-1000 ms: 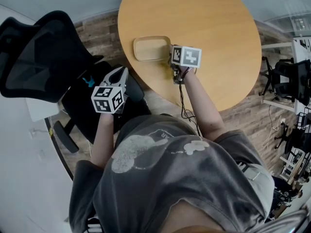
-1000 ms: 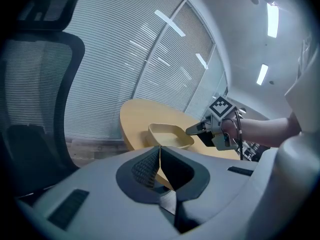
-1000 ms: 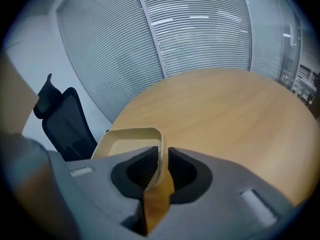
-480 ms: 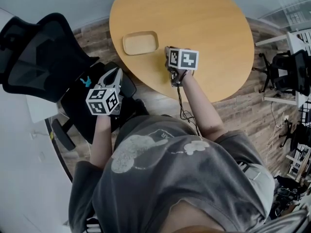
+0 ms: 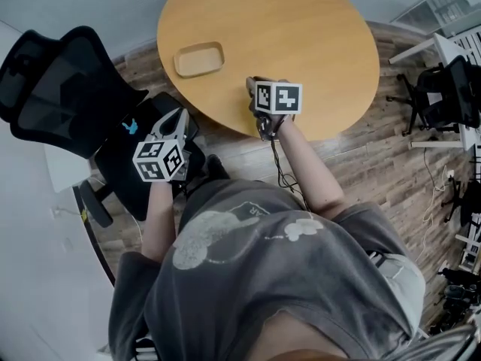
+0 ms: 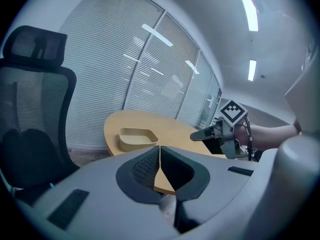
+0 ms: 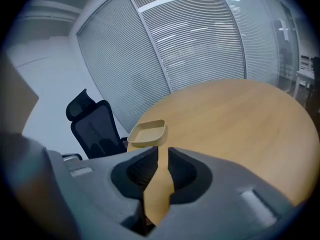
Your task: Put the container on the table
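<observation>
The tan, shallow container point(image 5: 198, 59) rests upright on the round wooden table point(image 5: 301, 36), near its left rim. My right gripper point(image 5: 252, 87) hovers over the table's near edge, a short way right of the container and apart from it. In the right gripper view its jaws point(image 7: 163, 149) are slightly open with only table top between them, and the container point(image 7: 147, 132) lies ahead. My left gripper point(image 5: 179, 114) is off the table, above a black chair seat. Its jaws point(image 6: 160, 148) are shut and empty, and its view shows the container point(image 6: 135, 138) and the right gripper point(image 6: 194, 135).
A black high-backed office chair point(image 5: 52, 89) stands left of the table, its seat point(image 5: 128, 164) under my left gripper. More chairs point(image 5: 449, 96) and a desk stand at the right. Blinds on a glass wall point(image 7: 200, 44) lie beyond the table. The floor is wood plank.
The right gripper, which was at the container's right edge, has drawn back toward me. The container stays on the table. The left gripper has barely moved.
</observation>
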Motion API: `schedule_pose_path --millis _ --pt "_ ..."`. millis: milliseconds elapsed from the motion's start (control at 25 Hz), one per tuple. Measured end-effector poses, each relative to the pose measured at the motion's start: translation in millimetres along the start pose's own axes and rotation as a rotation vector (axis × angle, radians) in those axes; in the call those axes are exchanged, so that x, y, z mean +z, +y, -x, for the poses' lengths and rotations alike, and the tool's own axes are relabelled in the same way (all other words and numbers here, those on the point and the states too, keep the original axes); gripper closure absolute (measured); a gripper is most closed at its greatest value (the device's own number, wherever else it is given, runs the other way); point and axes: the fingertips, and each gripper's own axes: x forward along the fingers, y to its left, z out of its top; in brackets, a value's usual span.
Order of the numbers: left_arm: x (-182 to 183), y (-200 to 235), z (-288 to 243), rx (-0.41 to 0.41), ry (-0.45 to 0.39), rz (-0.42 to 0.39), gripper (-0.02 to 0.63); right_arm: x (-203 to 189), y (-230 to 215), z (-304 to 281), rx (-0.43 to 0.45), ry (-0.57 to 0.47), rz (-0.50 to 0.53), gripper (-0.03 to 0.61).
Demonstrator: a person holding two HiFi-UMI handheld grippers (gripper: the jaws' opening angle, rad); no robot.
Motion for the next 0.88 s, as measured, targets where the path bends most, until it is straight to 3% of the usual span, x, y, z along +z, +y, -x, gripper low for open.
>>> schedule_pose_path --millis 880 --pt "-48 -149 88 0.039 -0.077 -0.069 0.614 -107 -1 146 0.168 -0.012 0.047 0.578"
